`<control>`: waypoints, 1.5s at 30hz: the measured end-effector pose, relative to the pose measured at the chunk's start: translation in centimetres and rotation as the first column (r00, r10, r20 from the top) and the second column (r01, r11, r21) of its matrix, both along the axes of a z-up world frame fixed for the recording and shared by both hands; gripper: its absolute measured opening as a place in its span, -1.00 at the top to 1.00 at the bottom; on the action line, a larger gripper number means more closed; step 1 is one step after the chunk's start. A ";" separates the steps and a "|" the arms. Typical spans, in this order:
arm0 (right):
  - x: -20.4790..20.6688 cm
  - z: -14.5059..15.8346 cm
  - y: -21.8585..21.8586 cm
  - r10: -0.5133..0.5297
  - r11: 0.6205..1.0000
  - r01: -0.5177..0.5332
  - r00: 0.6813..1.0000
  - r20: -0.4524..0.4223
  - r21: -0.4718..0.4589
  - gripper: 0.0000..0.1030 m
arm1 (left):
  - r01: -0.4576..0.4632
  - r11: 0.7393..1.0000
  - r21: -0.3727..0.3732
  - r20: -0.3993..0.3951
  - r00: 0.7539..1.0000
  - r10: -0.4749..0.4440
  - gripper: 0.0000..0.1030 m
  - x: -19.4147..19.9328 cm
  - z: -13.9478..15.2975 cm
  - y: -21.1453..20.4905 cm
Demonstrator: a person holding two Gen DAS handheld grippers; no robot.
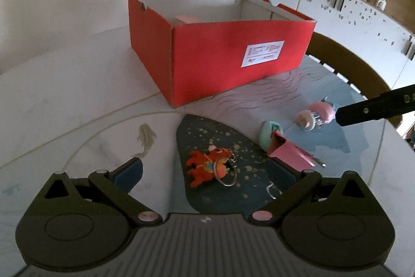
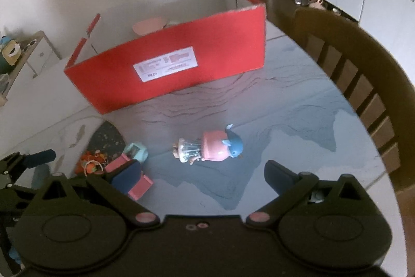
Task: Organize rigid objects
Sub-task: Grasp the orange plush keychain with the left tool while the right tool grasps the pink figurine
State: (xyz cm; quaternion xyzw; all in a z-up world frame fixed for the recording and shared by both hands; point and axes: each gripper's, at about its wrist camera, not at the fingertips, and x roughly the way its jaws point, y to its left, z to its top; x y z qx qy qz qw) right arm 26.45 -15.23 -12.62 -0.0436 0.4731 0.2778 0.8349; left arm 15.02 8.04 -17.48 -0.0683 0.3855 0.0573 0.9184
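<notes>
Both grippers hang wide apart over the table, nothing held. Left gripper is lined up on the orange keychain toy, which lies flat between its spread fingers, near the table's front edge on the dark patch. Right gripper hovers just short of the pink-and-blue figurine.

Step in hand, as I judge it: approach before the pick, with nothing gripped yet. The red box sits open at the far side with something pink already inside, so it is likely the drop spot.

Next move probably calls for lowering and closing on each toy, then lifting over the box wall.

Figurine lies on its side, long axis running left-right in the right wrist view, blue head pointing right, its clear skirt end pointing left. Pinching across the pink body looks best.

A teal toy and a pink wedge lie touching, between the two targets.
</notes>
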 end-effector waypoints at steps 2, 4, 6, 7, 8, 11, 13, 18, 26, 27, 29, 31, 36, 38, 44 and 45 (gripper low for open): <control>0.3 -0.6 0.4 0.003 1.000 -0.003 1.000 0.001 -0.012 -0.98 | 0.000 1.000 0.015 -0.001 1.000 0.001 -1.00 0.1 -0.3 -0.1; 0.5 -1.1 0.8 0.007 1.000 -0.007 1.000 0.003 -0.027 -0.97 | 0.001 1.000 0.022 0.000 1.000 -0.001 -1.00 0.3 -0.6 -0.2; 0.8 -1.5 1.3 0.016 0.999 -0.016 1.000 0.005 -0.039 -0.97 | 0.001 1.000 0.020 -0.007 1.000 -0.001 -1.00 0.5 -0.9 -0.2; 0.9 -1.7 1.4 0.018 0.999 -0.018 1.000 0.005 -0.047 -0.97 | 0.000 1.000 0.020 -0.011 1.000 0.001 -1.00 0.5 -1.0 -0.2; 1.1 -1.9 1.6 0.022 0.998 -0.022 1.000 0.005 -0.057 -0.97 | -0.006 1.000 0.023 -0.014 1.000 0.007 -1.00 0.6 -1.2 -0.2; 1.5 -2.3 2.2 0.025 0.997 -0.025 1.000 0.006 -0.075 -0.94 | -0.021 1.000 0.020 -0.028 0.999 0.021 -0.99 1.0 -1.6 0.0; 1.8 -2.6 2.4 0.021 0.996 -0.020 1.000 0.004 -0.082 -0.92 | -0.027 0.999 0.018 -0.035 0.999 0.028 -0.98 1.1 -1.8 0.1; 2.1 -3.1 3.0 0.025 0.995 -0.026 1.000 -0.005 -0.092 -0.88 | -0.027 0.999 0.026 -0.048 0.998 0.028 -0.87 1.3 -2.2 0.0; 2.5 -3.5 3.7 0.036 0.993 -0.036 0.999 0.006 -0.110 -0.85 | -0.014 0.998 0.060 -0.046 0.999 0.017 -0.45 1.3 -1.9 -0.5; 2.5 -3.5 3.8 0.038 0.993 -0.037 0.999 0.006 -0.112 -0.85 | -0.012 0.998 0.064 -0.044 0.999 0.015 -0.35 1.3 -1.8 -0.6; 2.5 -3.5 4.0 0.043 0.993 -0.042 0.999 0.008 -0.114 -0.81 | -0.005 0.998 0.068 -0.043 0.999 0.008 -0.23 1.3 -1.7 -0.8; 2.5 -3.3 4.1 0.048 0.991 -0.046 0.999 0.014 -0.122 -0.74 | 0.001 0.997 0.076 -0.044 0.999 0.002 -0.14 1.4 -1.7 -1.1; 2.1 -3.2 4.4 0.056 0.987 -0.049 0.998 0.037 -0.155 -0.58 | 0.018 0.997 0.080 -0.048 0.999 -0.014 0.23 1.5 -1.4 -1.6; 2.1 -3.2 4.4 0.054 0.986 -0.046 0.998 0.045 -0.162 -0.50 | 0.017 0.997 0.078 -0.051 0.999 -0.013 0.25 1.6 -1.4 -1.5; 2.2 -2.9 4.0 0.042 0.988 -0.038 0.999 0.021 -0.151 -0.47 | 0.014 0.998 0.059 -0.064 0.998 -0.010 0.26 1.8 -1.2 -1.3; 2.1 -2.8 3.8 0.036 0.990 -0.034 0.999 0.009 -0.138 -0.47 | 0.011 0.999 0.050 -0.067 0.998 -0.008 0.27 1.8 -1.2 -1.1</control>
